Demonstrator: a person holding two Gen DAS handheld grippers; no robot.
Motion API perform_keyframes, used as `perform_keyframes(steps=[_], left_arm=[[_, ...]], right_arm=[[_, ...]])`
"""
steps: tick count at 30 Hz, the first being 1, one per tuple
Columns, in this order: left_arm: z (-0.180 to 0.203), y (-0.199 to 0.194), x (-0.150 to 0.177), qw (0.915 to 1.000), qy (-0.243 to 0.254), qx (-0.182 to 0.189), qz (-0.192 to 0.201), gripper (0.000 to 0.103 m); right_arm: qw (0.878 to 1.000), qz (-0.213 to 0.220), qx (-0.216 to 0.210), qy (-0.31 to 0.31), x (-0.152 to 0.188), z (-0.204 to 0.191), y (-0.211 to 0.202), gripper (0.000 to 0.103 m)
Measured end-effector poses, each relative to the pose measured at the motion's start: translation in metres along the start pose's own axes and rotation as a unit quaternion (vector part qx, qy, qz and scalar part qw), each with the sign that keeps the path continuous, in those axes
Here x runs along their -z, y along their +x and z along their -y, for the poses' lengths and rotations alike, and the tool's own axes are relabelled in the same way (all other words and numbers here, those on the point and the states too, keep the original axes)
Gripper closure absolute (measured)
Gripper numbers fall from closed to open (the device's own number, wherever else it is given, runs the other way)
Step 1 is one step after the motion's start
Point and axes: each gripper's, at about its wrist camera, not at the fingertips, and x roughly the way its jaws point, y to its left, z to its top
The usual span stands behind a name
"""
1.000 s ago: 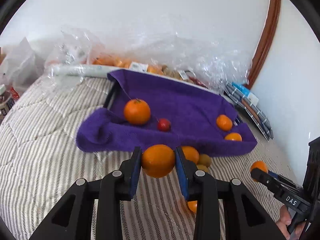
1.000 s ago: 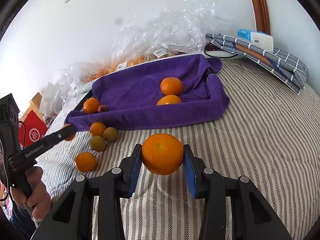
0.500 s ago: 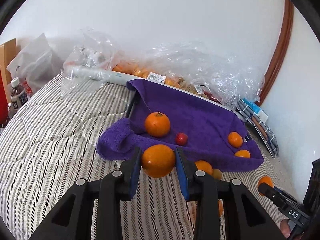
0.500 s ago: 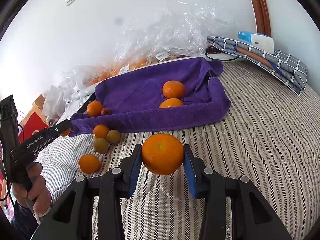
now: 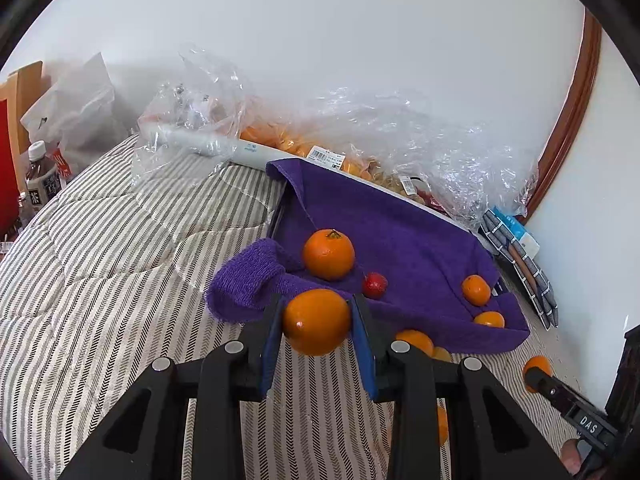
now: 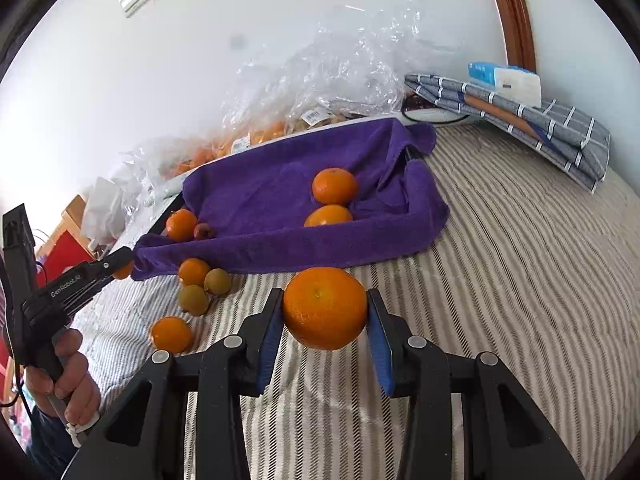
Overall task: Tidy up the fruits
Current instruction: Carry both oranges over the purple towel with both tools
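Left claw (image 5: pixel 317 322) is clamped on a smooth orange (image 5: pixel 316 321), blue pads pressing both sides, held just above the striped bed cover (image 5: pixel 100 280) at the near edge of the purple towel (image 5: pixel 400 240). Right claw (image 6: pixel 325 308) is clamped on a bigger orange (image 6: pixel 325 307), also over the cover, just short of the towel's front fold.

Loose fruit on the cover, seen from the right wrist cam: one small orange (image 6: pixel 171 334) near the person's hand (image 6: pixel 66 380), then two greenish-brown round fruits (image 6: pixel 193 299), touching each other, w/ another orange (image 6: pixel 193 271) right behind them against the towel edge.

The towel is draped over a tray-like frame. Inside it: two oranges (image 6: pixel 334 186) close together at one end; at the other end an orange w/ stem (image 5: pixel 328 254) and a small red fruit (image 5: pixel 375 284) just beside it.

Farther back, clear plastic bags (image 5: pixel 380 132) w/ more orange fruit lie along the white wall. Folded checked cloth (image 6: pixel 520 120) w/ a tissue pack (image 6: pixel 506 80) on top sits at the far corner.
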Motion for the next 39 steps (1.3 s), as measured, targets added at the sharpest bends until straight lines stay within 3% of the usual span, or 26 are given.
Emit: perform_keyframes(steps=[11, 18, 22, 27, 31, 39], left_arm=[[-0.006, -0.003, -0.007, 0.9997, -0.004, -0.021, 0.014, 0.072], [0.012, 0.006, -0.039, 0.9993, 0.014, -0.026, 0.022, 0.072], [0.041, 0.023, -0.054, 0.9982, 0.049, -0.021, 0.026, 0.072], [0.068, 0.064, -0.059, 0.9969, 0.075, -0.023, -0.005, 0.072], [0.080, 0.086, -0.055, 0.9956, 0.086, -0.024, -0.027, 0.072], [0.089, 0.100, -0.045, 0.9923, 0.119, -0.023, -0.025, 0.071]], right_arm=[[0.999, 0.021, 0.030, -0.031, -0.055, 0.003, 0.013, 0.063], [0.998, 0.003, 0.046, -0.048, -0.079, 0.011, 0.041, 0.063], [0.997, -0.007, 0.046, -0.054, -0.079, 0.013, 0.054, 0.063], [0.997, -0.018, 0.040, -0.056, -0.074, 0.015, 0.066, 0.063], [0.997, -0.023, 0.039, -0.060, -0.073, 0.015, 0.068, 0.063], [0.997, -0.023, 0.047, -0.056, -0.072, 0.015, 0.072, 0.063]])
